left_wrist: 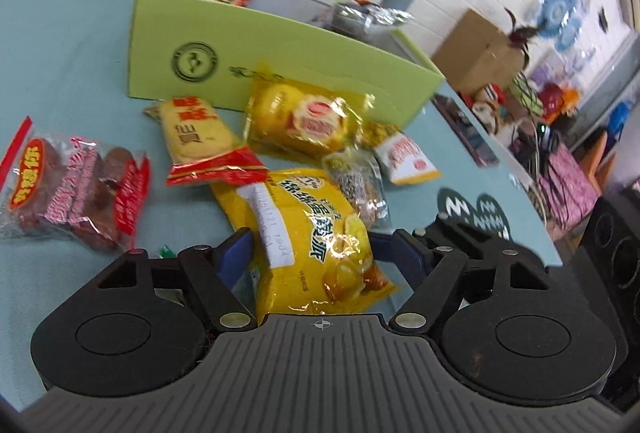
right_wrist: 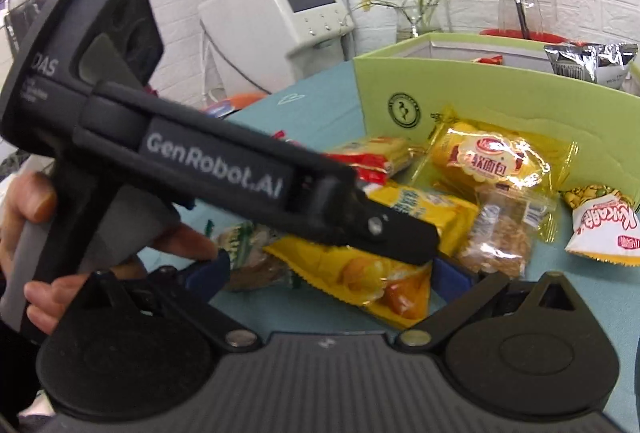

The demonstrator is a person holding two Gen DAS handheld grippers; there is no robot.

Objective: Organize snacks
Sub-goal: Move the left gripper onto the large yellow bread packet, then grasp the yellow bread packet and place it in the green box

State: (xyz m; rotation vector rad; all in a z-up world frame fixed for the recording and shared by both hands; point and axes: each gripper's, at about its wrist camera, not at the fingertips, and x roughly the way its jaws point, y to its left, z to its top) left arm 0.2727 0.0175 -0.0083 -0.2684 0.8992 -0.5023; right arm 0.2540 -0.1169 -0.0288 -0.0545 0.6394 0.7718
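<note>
box (left_wrist: 248, 45): lime green | tablecloth (left_wrist: 64, 45): teal | cake packet (left_wrist: 316, 233): yellow

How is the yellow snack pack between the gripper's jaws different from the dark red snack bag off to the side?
The yellow egg-pie pack lies between the left gripper's open jaws; the clear bag of dark red snacks lies apart at the table's left, untouched. The yellow pack is opaque with a white date sticker; the red bag shows its contents. Both lie outside the green box.

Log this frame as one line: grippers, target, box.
left gripper: open, straddling large yellow cake packet | right gripper: open, empty | green cardboard box: partly filled
</note>
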